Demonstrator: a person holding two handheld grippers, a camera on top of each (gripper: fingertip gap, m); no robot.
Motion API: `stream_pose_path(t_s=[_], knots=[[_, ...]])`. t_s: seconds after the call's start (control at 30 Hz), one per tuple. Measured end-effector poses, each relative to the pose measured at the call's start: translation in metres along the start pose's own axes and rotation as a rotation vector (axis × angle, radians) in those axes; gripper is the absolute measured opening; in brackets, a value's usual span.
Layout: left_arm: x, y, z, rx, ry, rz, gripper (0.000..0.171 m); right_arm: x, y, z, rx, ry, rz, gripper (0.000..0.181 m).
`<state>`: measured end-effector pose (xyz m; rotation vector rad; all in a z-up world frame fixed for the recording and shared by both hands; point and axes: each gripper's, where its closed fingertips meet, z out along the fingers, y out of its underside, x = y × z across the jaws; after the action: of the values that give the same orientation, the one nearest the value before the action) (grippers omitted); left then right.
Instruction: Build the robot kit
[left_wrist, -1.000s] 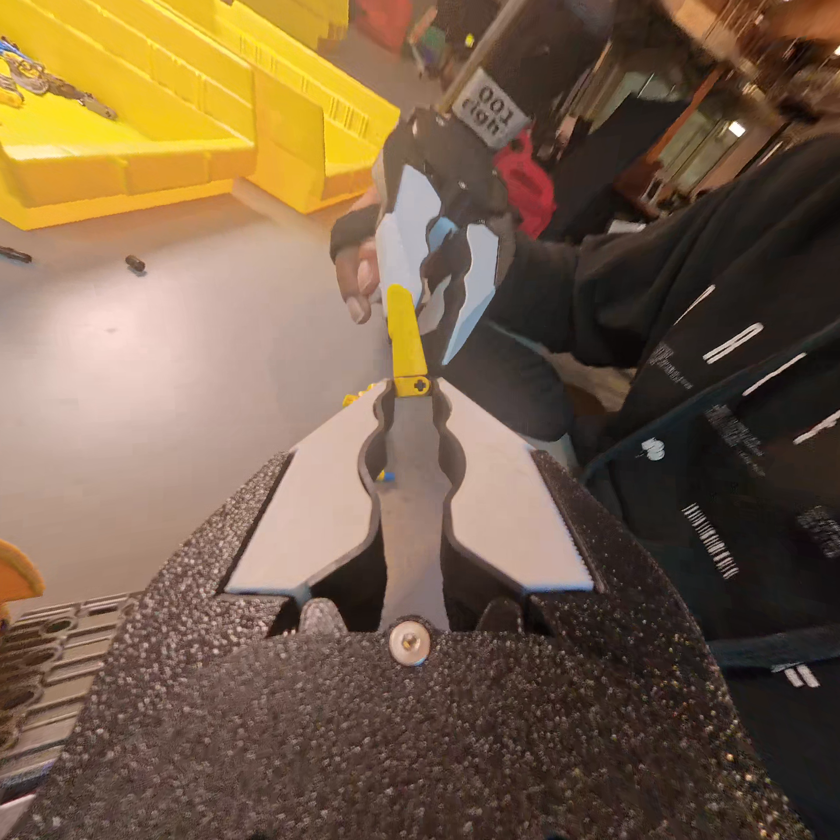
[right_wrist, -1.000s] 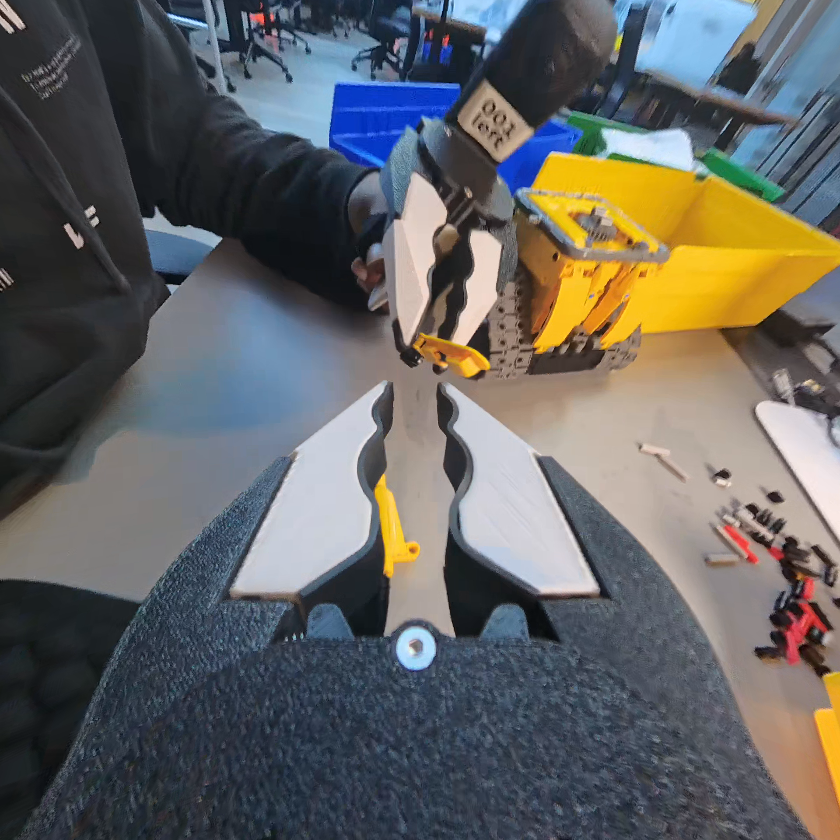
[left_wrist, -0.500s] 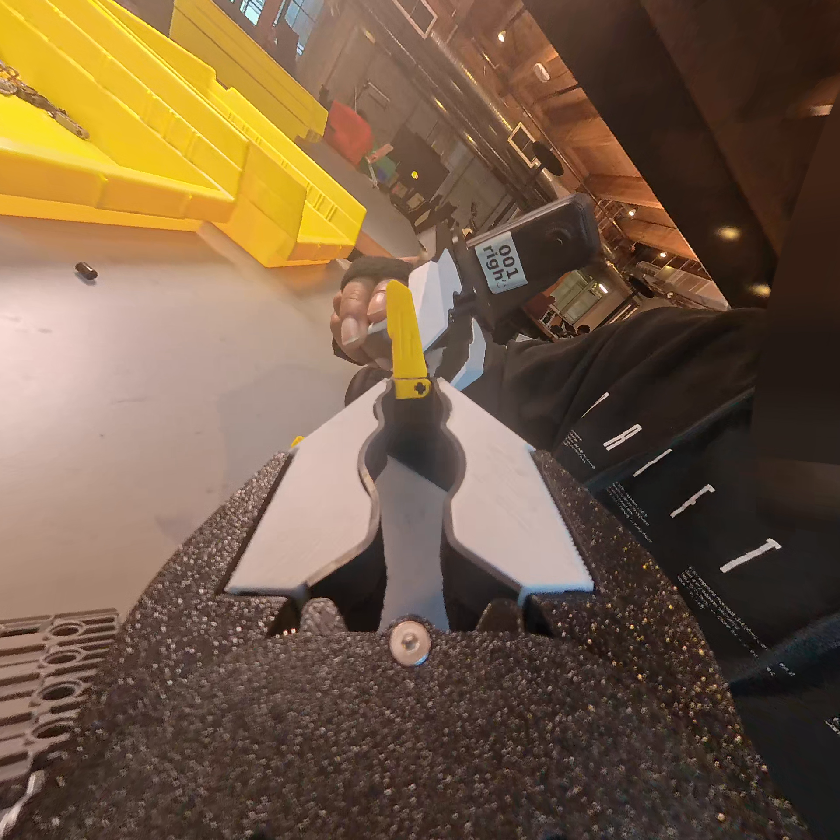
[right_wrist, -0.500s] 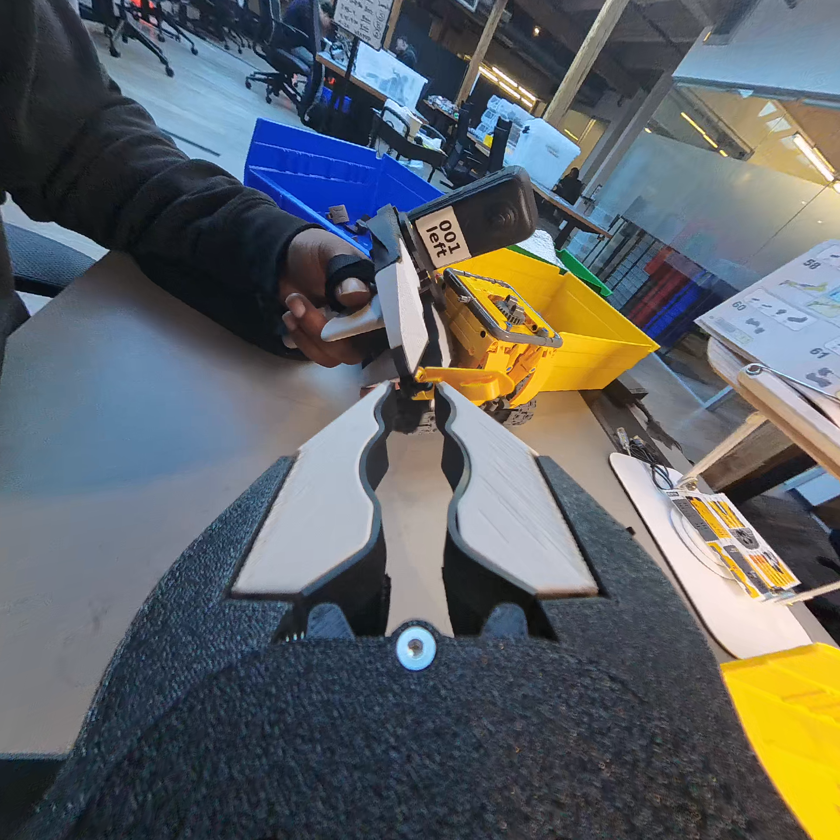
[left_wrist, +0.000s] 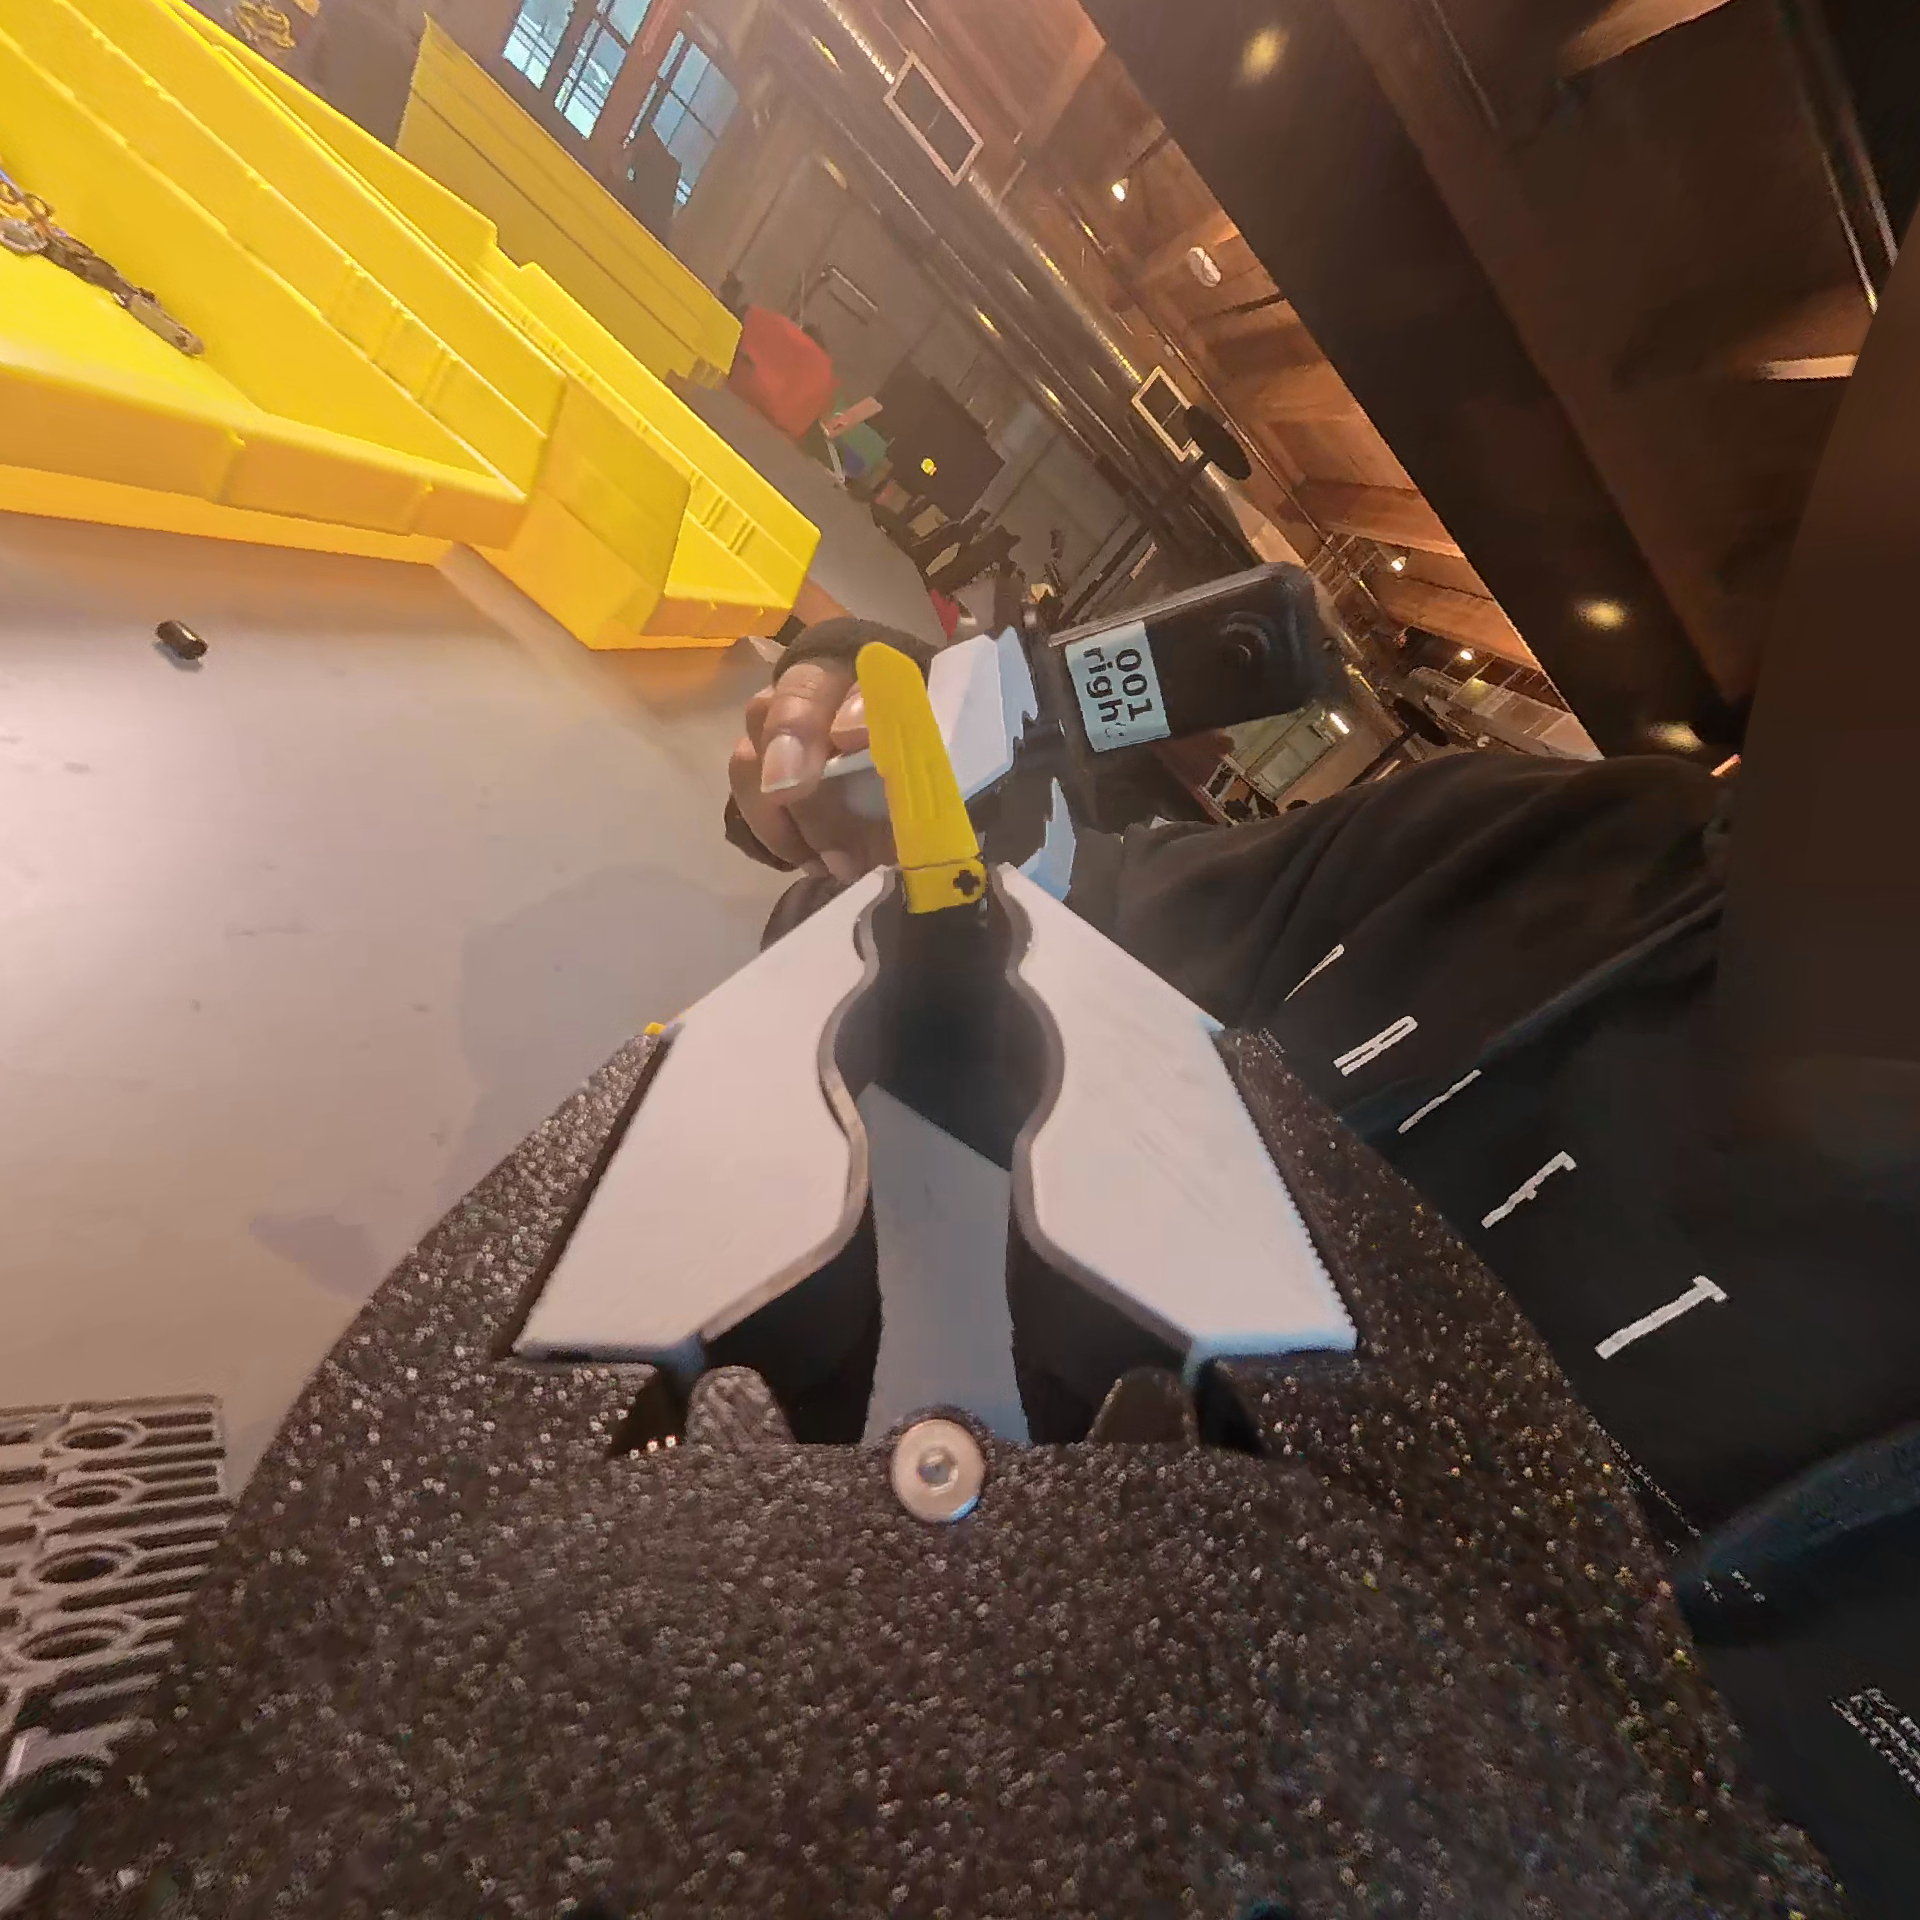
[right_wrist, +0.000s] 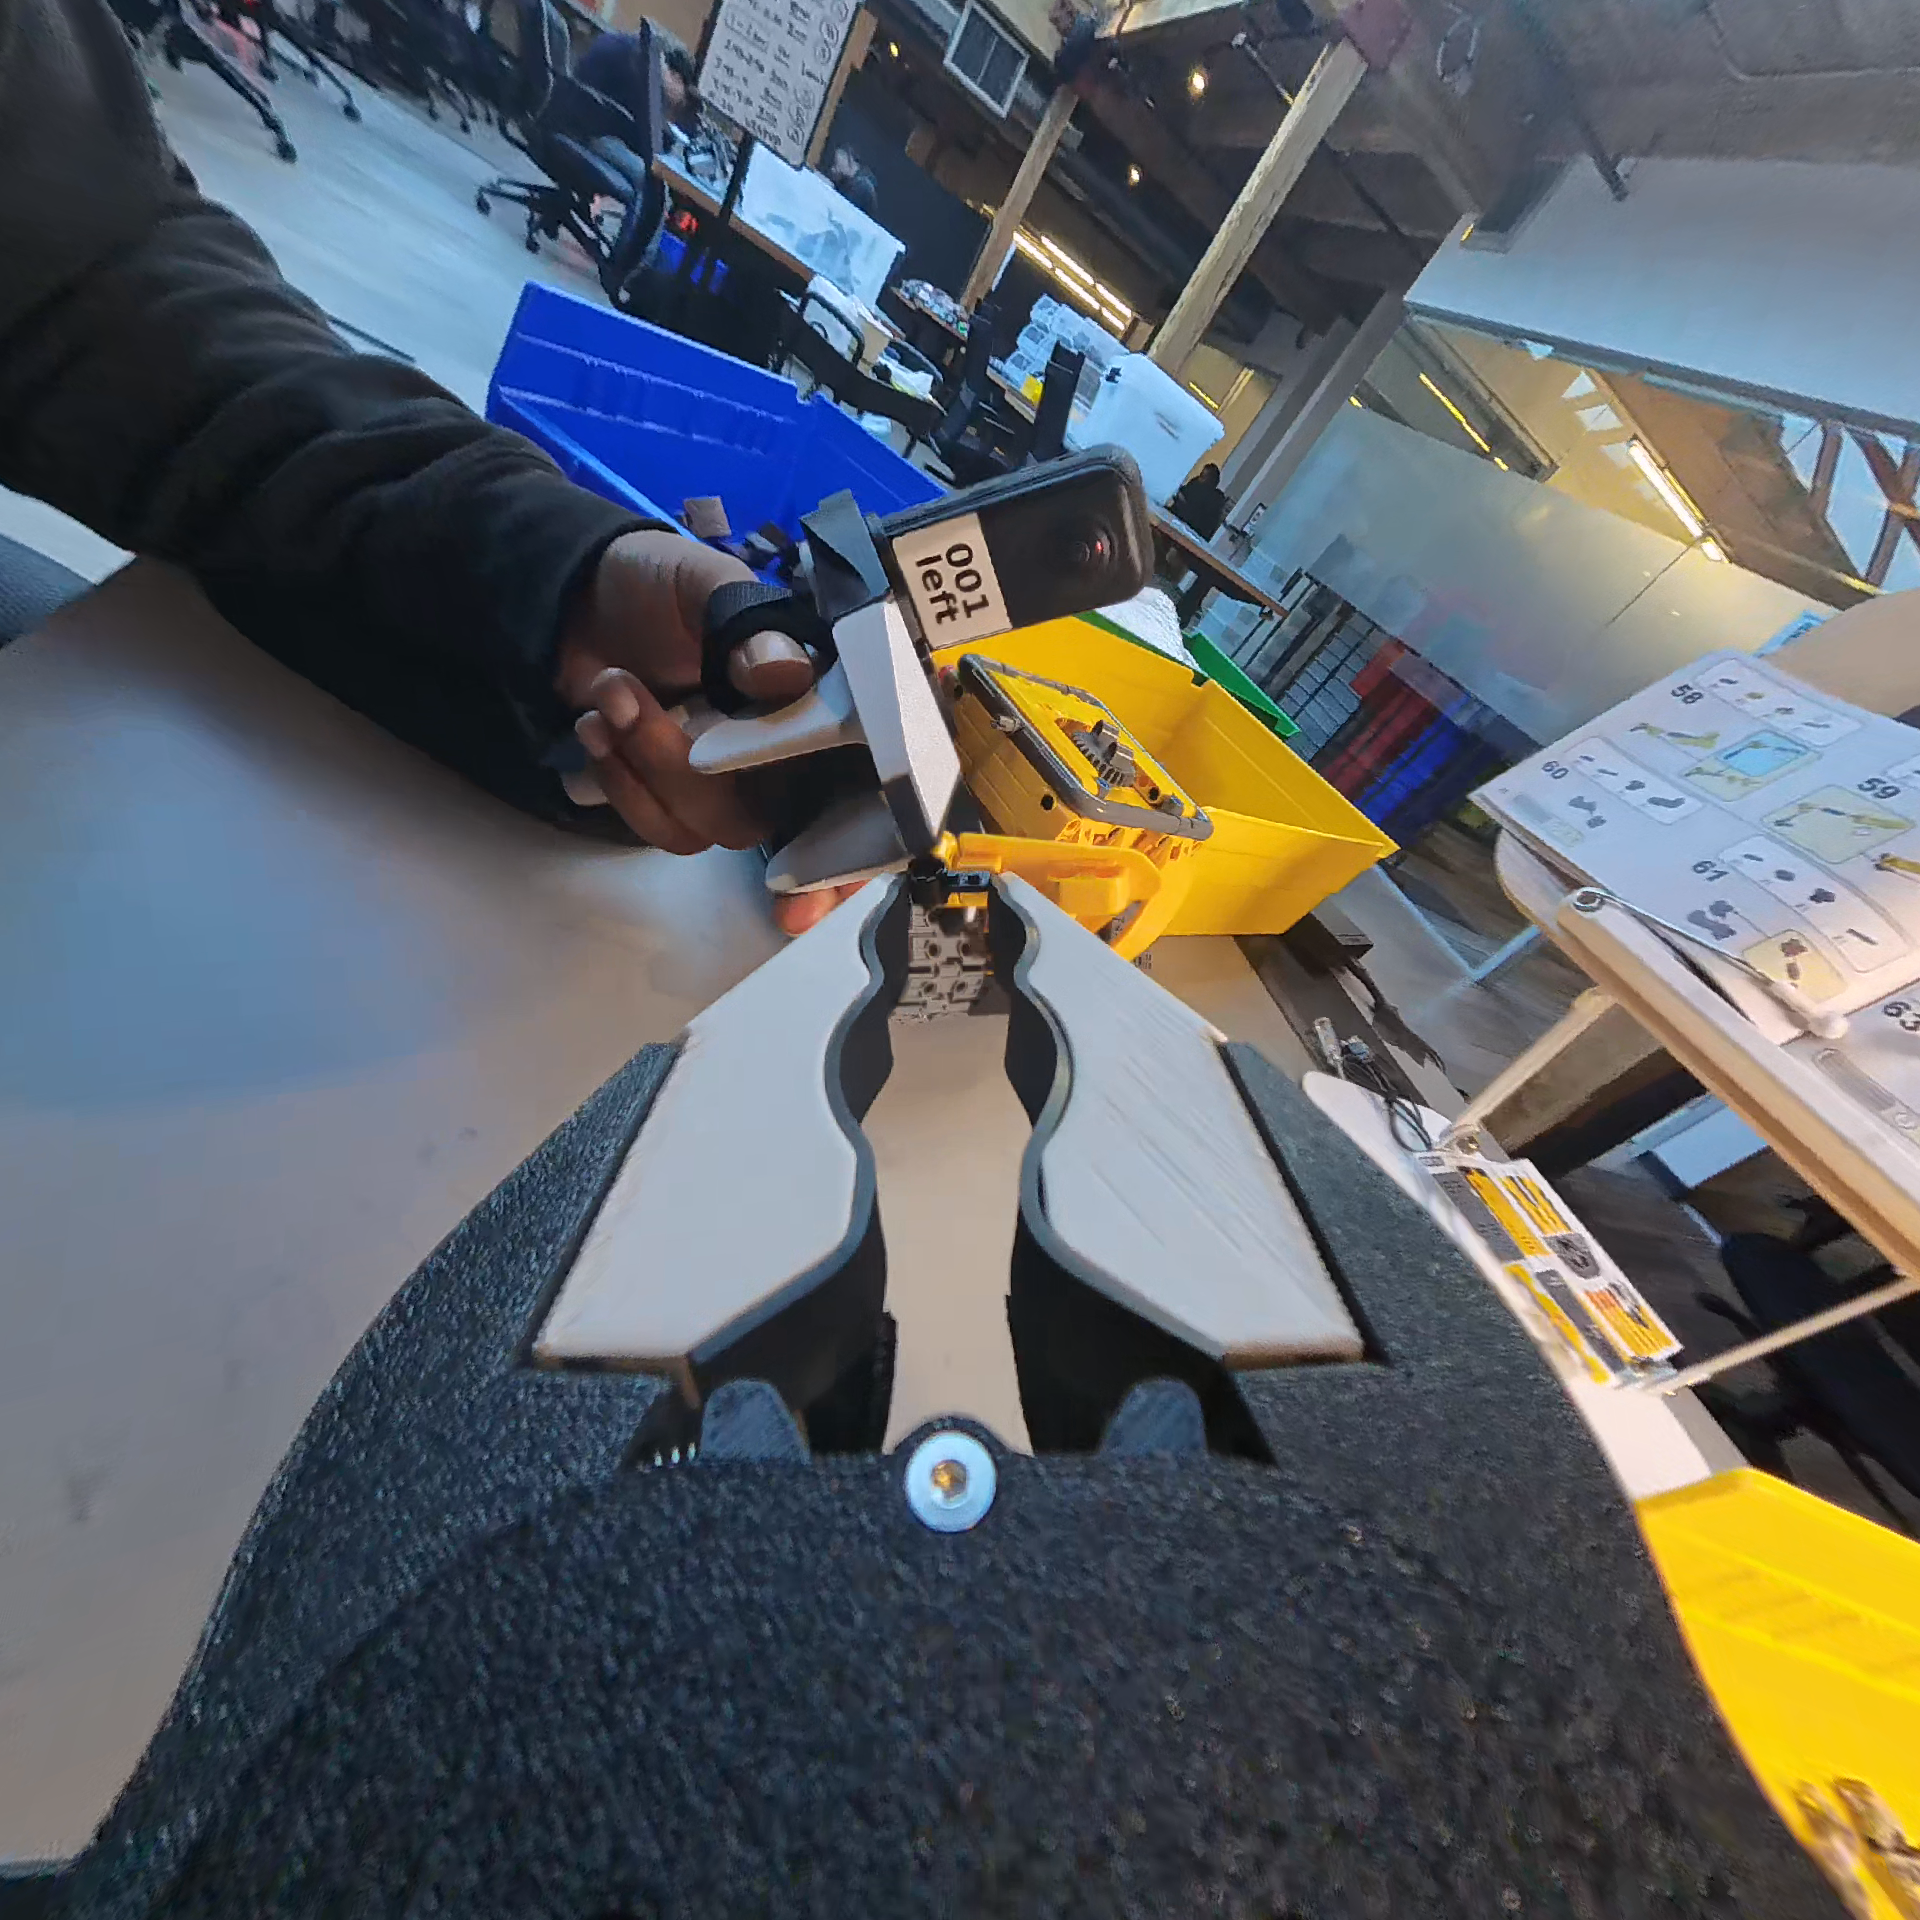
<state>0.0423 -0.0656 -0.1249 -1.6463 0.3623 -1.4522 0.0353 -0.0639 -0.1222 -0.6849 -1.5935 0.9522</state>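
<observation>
My left gripper (left_wrist: 940, 894) is shut on the black-holed end of a long yellow toy beam (left_wrist: 914, 769), which sticks up past its tips. In the right wrist view the beam (right_wrist: 1049, 857) runs rightward from the left gripper (right_wrist: 920, 857). My right gripper (right_wrist: 942, 899) meets it tip to tip, jaws a narrow gap apart on either side of the beam's black end. I cannot tell whether they press on it. A yellow toy vehicle (right_wrist: 1060, 758) on black tracks (right_wrist: 940, 966) stands just behind. The right gripper's fingers (left_wrist: 971, 707) show behind the beam.
Yellow bins (left_wrist: 312, 343) stand at the table's far left, and a small black part (left_wrist: 179, 637) lies near them. A yellow bin (right_wrist: 1247, 769) and a blue bin (right_wrist: 665, 416) are behind the vehicle. An instruction booklet (right_wrist: 1745, 790) on a stand and a sticker sheet (right_wrist: 1538, 1257) are at the right.
The right gripper rose from over a yellow part lying on the table and closed in on the left gripper's tip. Both grippers tilted upward. The left kept its hold on the beam.
</observation>
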Motion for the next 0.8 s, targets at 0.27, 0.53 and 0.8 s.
stream_pose_path(t_s=[0.27,0.53,0.8], knots=[[-0.004,0.0,-0.003,-0.019,-0.097,0.158,0.016,0.006,-0.001,-0.003,0.066,-0.029,0.163,0.015],[-0.005,0.002,-0.001,-0.026,-0.117,0.186,0.013,0.001,0.003,0.0,0.071,-0.058,0.196,0.015],[-0.009,0.002,-0.003,-0.029,-0.164,0.235,0.013,0.002,0.008,0.002,0.062,-0.042,0.182,0.015]])
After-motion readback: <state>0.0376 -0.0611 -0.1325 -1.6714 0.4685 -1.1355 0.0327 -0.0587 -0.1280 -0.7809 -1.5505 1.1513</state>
